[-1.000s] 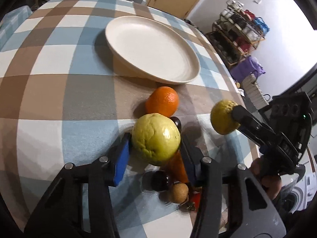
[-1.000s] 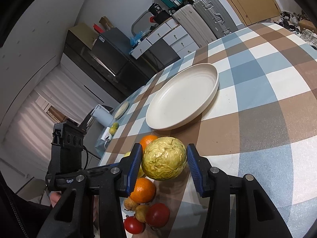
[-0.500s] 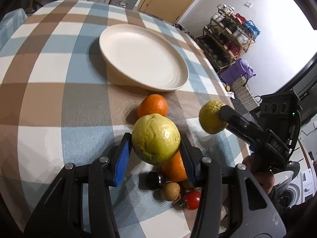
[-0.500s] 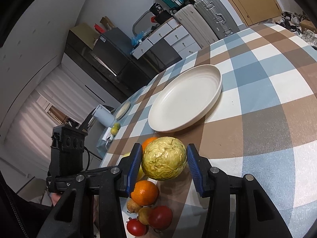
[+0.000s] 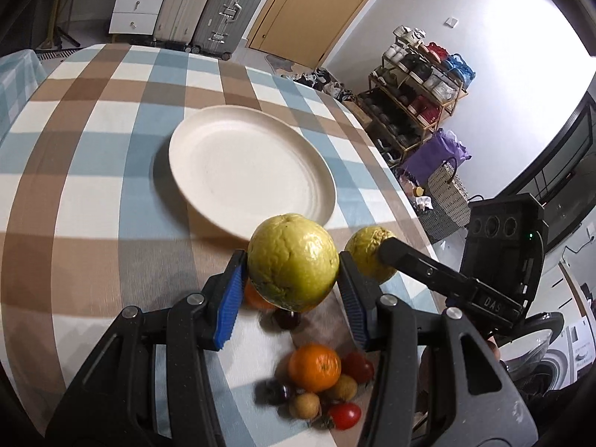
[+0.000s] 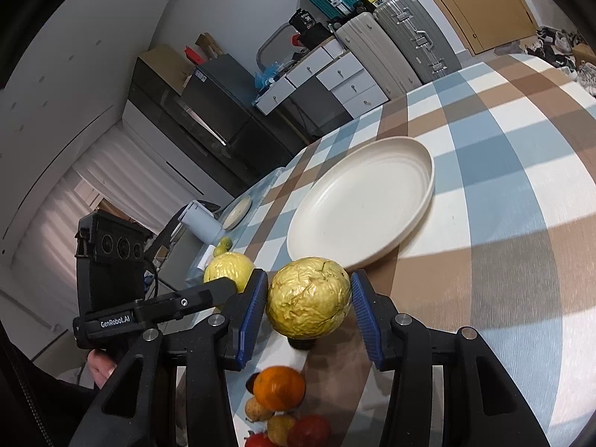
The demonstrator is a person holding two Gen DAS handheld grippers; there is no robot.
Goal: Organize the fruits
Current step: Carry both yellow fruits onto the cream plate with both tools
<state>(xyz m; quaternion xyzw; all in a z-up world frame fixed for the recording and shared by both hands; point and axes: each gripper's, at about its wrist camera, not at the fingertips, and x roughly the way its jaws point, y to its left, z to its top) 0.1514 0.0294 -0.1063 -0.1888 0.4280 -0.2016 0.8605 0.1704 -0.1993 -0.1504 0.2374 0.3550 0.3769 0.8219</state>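
Nearest, low in both wrist views: a small heap of loose fruit on the checked cloth of the surface (image 5: 85,171). Smooth round orange (image 5: 314,367), glossy red tomatoes (image 5: 344,415), rough tan longan-like balls (image 5: 304,405), a dark cherry (image 5: 287,318); a second orange partly hidden behind the left fingers' load. Heap directly beneath both raised grippers.

Just above: left gripper (image 5: 293,287), black plastic arms with ribbed blue pads, clamped on a large green-yellow guava (image 5: 293,259), bumpy and dull-skinned, a pad pressed to each side, fruit lifted clear of the cloth. Beside it to the right: right gripper (image 6: 309,311) of the same make, likewise closed on a second guava (image 6: 309,300), yellower, deeply wrinkled, pinched squarely between both pads and off the surface. The two held fruits near each other, not touching.

Beyond the fruits: a wide, shallow cream plate (image 5: 249,165), matte, low-rimmed, flat on the cloth in brown, blue and white squares.

Farthest: ribbed hard-shell suitcases (image 5: 231,7), white drawers, a wooden door, a shelf rack crowded with bags and shoes.
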